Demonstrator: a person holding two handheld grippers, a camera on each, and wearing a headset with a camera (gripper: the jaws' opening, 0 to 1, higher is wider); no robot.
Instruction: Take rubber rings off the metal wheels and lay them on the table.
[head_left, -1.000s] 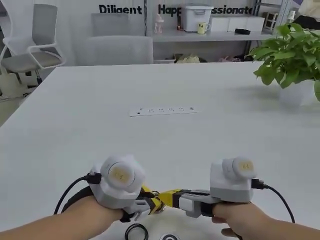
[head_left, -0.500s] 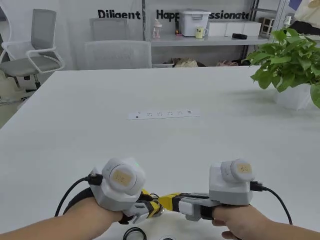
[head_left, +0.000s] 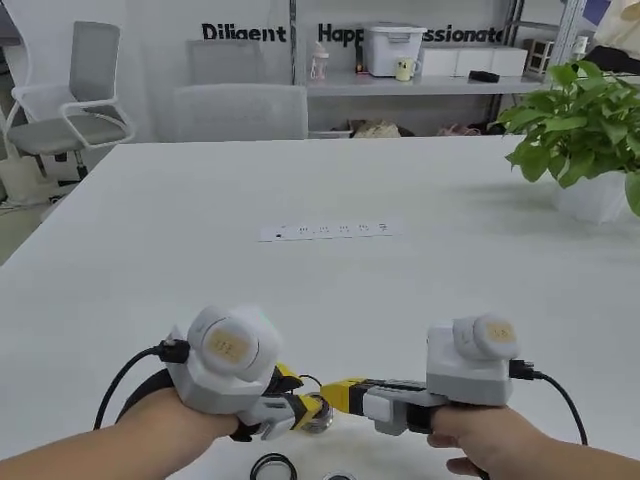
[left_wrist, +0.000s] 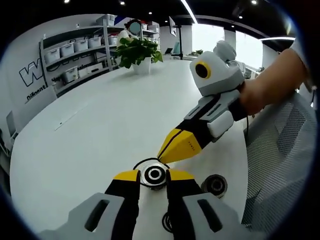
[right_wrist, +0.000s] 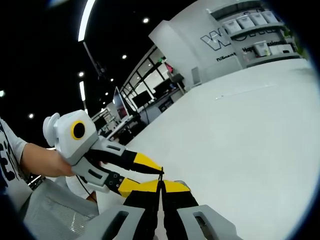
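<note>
The left gripper (left_wrist: 154, 176) has its fingers clamped on a metal wheel (left_wrist: 154, 173), held just above the bench (head_left: 330, 180). The right gripper (right_wrist: 160, 186), fingers pressed together, pinches the rubber ring (left_wrist: 144, 161) at that wheel's rim. Just beside the wheel, a second wheel (left_wrist: 215, 185) and a loose ring (head_left: 272, 467) lie on the bench.

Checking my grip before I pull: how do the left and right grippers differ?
The left gripper clamps the metal wheel; the right gripper pinches its rubber ring. Left fingers stand apart around the wheel; right fingers are pressed together. Both have yellow tips.
</note>
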